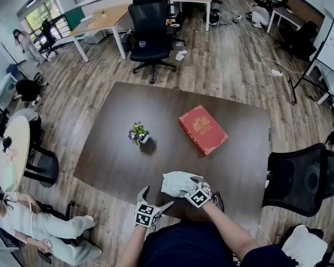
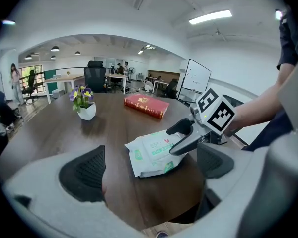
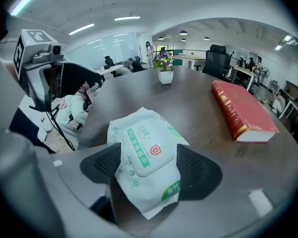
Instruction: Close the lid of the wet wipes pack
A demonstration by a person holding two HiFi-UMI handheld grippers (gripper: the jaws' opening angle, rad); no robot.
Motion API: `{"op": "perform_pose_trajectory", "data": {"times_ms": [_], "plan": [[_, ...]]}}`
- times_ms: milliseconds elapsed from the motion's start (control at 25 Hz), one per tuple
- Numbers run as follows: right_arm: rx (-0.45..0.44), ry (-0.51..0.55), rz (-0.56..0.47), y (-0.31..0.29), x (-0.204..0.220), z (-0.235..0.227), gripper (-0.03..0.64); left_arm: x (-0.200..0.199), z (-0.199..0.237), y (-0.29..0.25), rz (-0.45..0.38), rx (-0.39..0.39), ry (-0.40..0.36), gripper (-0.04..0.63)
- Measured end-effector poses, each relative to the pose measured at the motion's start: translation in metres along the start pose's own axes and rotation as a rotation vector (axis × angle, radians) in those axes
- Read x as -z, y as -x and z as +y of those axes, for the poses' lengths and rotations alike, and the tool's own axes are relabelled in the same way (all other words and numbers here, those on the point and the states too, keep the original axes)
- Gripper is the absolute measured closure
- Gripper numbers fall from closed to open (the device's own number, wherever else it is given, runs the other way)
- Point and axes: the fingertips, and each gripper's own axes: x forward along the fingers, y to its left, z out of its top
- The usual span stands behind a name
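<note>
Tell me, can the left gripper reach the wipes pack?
Probably yes: the left gripper is open, with bare table between it and the wet wipes pack, though the right gripper, jaws opening, straddles it.

White wet wipes pack (image 3: 148, 180), lid (image 3: 140, 150) closed

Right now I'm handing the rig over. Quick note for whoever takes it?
Left gripper: open, empty, at the near table edge, left of the pack.
Right gripper: jaws opening, with the wet wipes pack between them, lying on the table.
Done: the lid looks flat and shut.
Left: confirm the lid is sealed, then pull the right gripper clear.
</note>
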Motion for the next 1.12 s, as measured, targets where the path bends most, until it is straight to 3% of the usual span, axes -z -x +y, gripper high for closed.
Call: {"op": "perform_pose_trajectory", "data": {"times_ms": [160, 480, 720, 1120], "plan": [[0.005, -0.055, -0.075, 0.03, -0.008, -0.004, 0.239, -0.004, 0.003, 0.015, 0.003, -0.028, -0.066, 0.027], [0.059, -0.197, -0.204, 0.105, -0.001, -0.013, 0.224, -0.016, 0.003, 0.027, -0.025, -0.019, -0.079, 0.028], [0.072, -0.335, -0.353, 0.158, -0.002, -0.012, 0.22, -0.02, -0.001, 0.032, -0.013, -0.007, -0.136, 0.028], [0.114, -0.381, -0.417, 0.204, 0.004, -0.012, 0.215, -0.024, -0.003, 0.045, -0.052, 0.014, -0.102, 0.041]]}}
